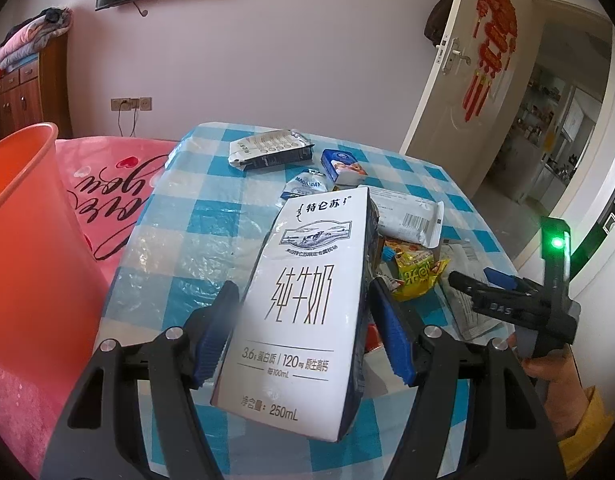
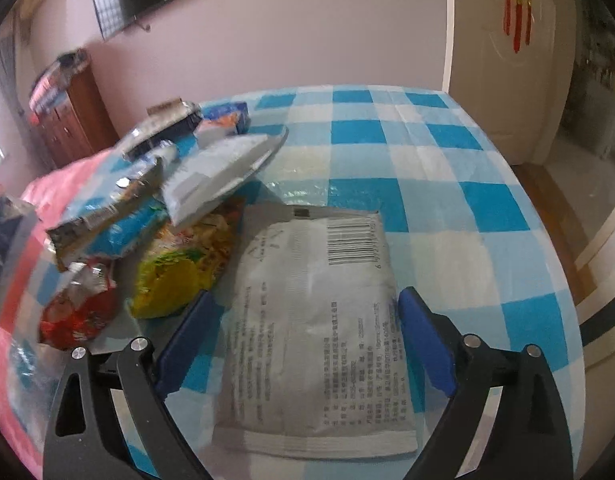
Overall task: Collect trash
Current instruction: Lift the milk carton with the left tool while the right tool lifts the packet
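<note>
- Left wrist view: the left gripper [image 1: 303,316] is clamped on a milk carton [image 1: 307,300], one blue pad on each narrow side at about mid-height, the carton tilted up at the centre of the frame.
- The carton looks stiff and, if empty, light; its flat sides give the pads a firm seat, though a hard squeeze would likely dent it.
- At the left edge stands an orange bin [image 1: 23,208], likely where the carton goes. Wrappers [image 1: 269,149] lie on the checked worktop [image 1: 187,216] beyond the carton.
- At the lower right a hand [image 1: 555,380] carries the right gripper.
- Right wrist view: the right gripper [image 2: 303,340] stands wide, its pads on either side of a grey pouch [image 2: 311,320] at the lower centre; I see no pad pressing on it.
- The pouch lies flat on the worktop and looks thin, soft and slick. It would probably crumple in a grip; taking it across its narrow width near the close edge seems best.
- More wrappers, a yellow one [image 2: 175,284] among them, are heaped at the left.
</note>
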Tool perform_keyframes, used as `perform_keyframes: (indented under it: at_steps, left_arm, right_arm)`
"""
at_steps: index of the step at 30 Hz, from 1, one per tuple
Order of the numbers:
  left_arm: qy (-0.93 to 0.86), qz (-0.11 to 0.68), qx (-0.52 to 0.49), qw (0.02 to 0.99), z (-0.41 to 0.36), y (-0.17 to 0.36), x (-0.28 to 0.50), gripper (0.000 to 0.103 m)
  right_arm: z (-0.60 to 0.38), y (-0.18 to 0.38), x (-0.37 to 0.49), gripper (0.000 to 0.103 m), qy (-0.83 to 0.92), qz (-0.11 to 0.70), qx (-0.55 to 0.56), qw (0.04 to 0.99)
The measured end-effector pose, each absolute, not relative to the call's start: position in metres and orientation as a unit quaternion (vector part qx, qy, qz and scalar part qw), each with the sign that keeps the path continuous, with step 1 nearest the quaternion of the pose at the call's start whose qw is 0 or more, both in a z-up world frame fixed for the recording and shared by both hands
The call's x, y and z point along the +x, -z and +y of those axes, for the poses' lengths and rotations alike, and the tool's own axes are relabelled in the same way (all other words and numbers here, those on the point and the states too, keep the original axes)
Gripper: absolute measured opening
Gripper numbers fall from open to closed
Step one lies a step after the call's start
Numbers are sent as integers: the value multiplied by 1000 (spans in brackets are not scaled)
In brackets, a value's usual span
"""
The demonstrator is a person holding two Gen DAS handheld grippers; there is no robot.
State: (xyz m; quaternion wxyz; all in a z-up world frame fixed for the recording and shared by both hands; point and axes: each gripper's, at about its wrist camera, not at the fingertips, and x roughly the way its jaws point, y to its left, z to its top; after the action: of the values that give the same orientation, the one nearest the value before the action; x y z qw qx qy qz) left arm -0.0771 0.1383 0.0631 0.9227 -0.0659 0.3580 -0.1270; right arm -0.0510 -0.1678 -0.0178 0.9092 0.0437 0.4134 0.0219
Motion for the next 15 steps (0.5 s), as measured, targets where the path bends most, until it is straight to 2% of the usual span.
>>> perform_keyframes:
  at_steps: [6,8,10,13,15]
  left_arm:
    - [126,362,-69,921,139,-61,-76,68]
    - [126,363,-69,920,139,-60,-76,68]
    - [126,363,-72,920,140,-60,-76,68]
    - [128,361,-72,921,140,-61,-76,68]
    - [130,360,-74,921,140,-61,-76,68]
  right_arm:
    - [-154,27,-39,96,-16,440,2,898]
    - [-154,27,-40,93,-12,439,0,899]
    - [-155,25,-42,77,-10,431,-7,902]
    - [-156,21,-48,64,-14,418,-13,908]
    - [-160,19,-51,60,-17,413,-7,911]
